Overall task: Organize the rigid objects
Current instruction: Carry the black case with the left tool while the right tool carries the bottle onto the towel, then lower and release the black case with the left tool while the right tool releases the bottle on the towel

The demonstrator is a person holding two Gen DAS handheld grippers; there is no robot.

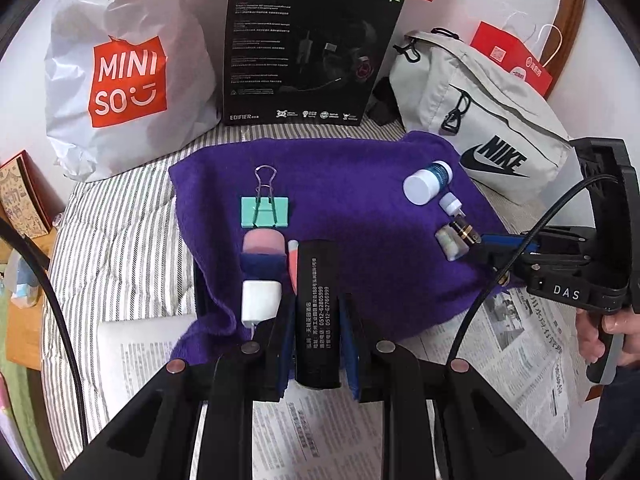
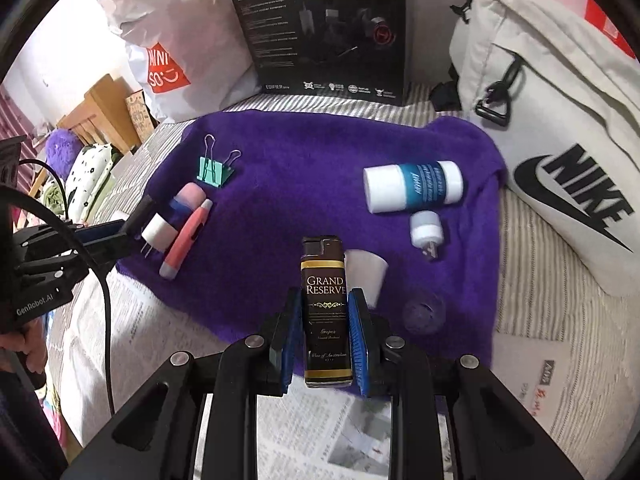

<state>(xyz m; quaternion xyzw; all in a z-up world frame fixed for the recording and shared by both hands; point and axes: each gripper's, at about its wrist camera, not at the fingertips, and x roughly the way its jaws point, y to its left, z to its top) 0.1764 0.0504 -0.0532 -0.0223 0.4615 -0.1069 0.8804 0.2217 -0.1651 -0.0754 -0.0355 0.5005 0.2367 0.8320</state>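
Setting: purple plush towel [image 2: 320,168] spread over a striped bed [image 1: 120,232], newspaper [image 1: 520,340] at its near edge, bags and a black headset box [image 1: 308,44] propped behind.
Left gripper: left gripper [image 1: 318,344] has its blue-padded jaws closed on a black rectangular lighter with white print [image 1: 318,312], held lengthwise over the towel's near-left edge.
Right gripper: right gripper [image 2: 322,336] is clamped on a dark brown lighter with gold "Grand Reserve" label [image 2: 325,312], upright between the pads above the towel's front edge.
Left row: mint-green binder clip [image 1: 265,211], pink-and-blue capped piece [image 1: 264,250], white plug adapter [image 1: 261,300] and coral pen-shaped tool [image 2: 185,240] lie close together on the towel's left.
Right cluster: white bottle with teal label [image 2: 414,188] on its side, a small white plug [image 2: 426,232] just below it, a white paper cup [image 2: 366,272] beside the brown lighter.
Handling: both lighters look light, stiff and smooth-sided, likely to slip if pinched at a corner; holding the flat long faces mid-body, as now, seems safest.
Stage: judged mid-sort, each lighter awaiting a place.
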